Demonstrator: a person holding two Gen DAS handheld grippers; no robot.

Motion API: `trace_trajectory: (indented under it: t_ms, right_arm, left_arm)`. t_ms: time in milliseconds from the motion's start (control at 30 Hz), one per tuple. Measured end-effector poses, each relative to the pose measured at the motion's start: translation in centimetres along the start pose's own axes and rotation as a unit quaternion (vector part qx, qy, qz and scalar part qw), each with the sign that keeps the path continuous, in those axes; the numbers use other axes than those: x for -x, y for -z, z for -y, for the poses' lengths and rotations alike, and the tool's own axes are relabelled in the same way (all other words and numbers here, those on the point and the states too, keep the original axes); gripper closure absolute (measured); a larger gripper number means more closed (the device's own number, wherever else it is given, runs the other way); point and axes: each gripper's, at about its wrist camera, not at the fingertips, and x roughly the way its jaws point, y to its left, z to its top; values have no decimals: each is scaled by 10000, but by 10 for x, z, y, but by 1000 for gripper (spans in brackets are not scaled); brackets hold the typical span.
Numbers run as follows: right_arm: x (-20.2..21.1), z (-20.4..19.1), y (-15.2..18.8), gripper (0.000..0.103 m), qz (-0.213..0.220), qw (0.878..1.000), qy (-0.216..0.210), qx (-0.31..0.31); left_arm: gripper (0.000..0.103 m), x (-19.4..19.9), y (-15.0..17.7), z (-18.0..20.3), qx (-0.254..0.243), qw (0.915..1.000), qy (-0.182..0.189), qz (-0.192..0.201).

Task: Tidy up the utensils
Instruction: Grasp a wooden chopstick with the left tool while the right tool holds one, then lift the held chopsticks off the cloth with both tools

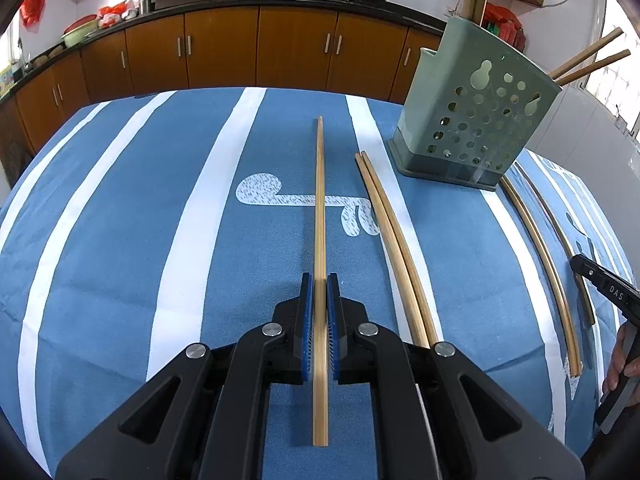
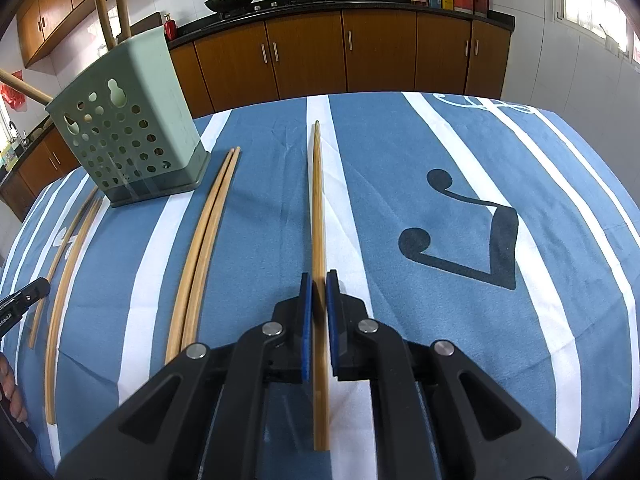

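Several bamboo chopsticks lie on a blue and white striped cloth. My left gripper (image 1: 319, 280) has its blue pads around a pair of chopsticks (image 1: 320, 216) with small gaps on both sides; the pair lies flat on the cloth. My right gripper (image 2: 319, 278) straddles another pair (image 2: 318, 208) the same way. A green perforated utensil holder (image 1: 476, 116) stands at the back right in the left wrist view and at the back left in the right wrist view (image 2: 128, 128); utensil handles stick out of it. Another pair (image 1: 394, 240) lies beside the holder.
Two more chopsticks (image 1: 548, 264) lie near the right gripper's body (image 1: 608, 292) in the left wrist view. The left gripper's tip (image 2: 24, 296) shows at the left edge of the right wrist view. Brown kitchen cabinets (image 1: 256, 48) and woks stand beyond the table.
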Motion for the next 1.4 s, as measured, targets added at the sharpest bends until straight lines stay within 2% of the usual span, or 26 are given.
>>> trace_trajectory:
  t_ms: [133, 233, 267, 333, 400, 500, 600, 667, 1167, 1267, 1400]
  right_arm:
    - [0, 0, 0, 94, -1, 10000, 16, 18]
    - [4, -5, 5, 93, -9, 9998, 97, 190]
    - [6, -5, 7, 90, -15, 9997, 87, 227]
    - [11, -6, 13, 89, -23, 9996, 56, 277]
    - [14, -4, 17, 89, -29, 9997, 27, 242]
    - [15, -3, 18, 88, -32, 9998, 9, 217]
    - [15, -3, 18, 93, -32, 9998, 42, 207]
    - [15, 0, 18, 94, -32, 9999, -11, 143]
    - [18, 0, 19, 95, -34, 9997, 8, 229]
    - [29, 4, 20, 95, 103, 9998, -87, 145]
    - [47, 6, 15, 95, 384, 9991, -179, 66]
  left_arm:
    - [95, 0, 0, 0, -16, 10000, -18, 1]
    - [93, 2, 4, 8, -251, 9994, -229, -13]
    - [91, 4, 6, 12, -381, 9989, -283, -24]
    - [74, 9, 13, 16, -508, 9984, -260, -29]
    - [72, 12, 18, 20, -600, 9978, -273, -42]
    - [75, 15, 22, 21, -604, 9978, -287, -44]
    - [91, 16, 22, 14, -455, 9985, -301, -36]
    - [96, 17, 22, 7, -319, 9992, -225, -35]
    - [96, 19, 26, 18, -707, 9968, -357, -57]
    - [96, 25, 27, 14, -658, 9975, -245, -74]
    - [96, 44, 24, 11, -595, 9981, -118, 138]
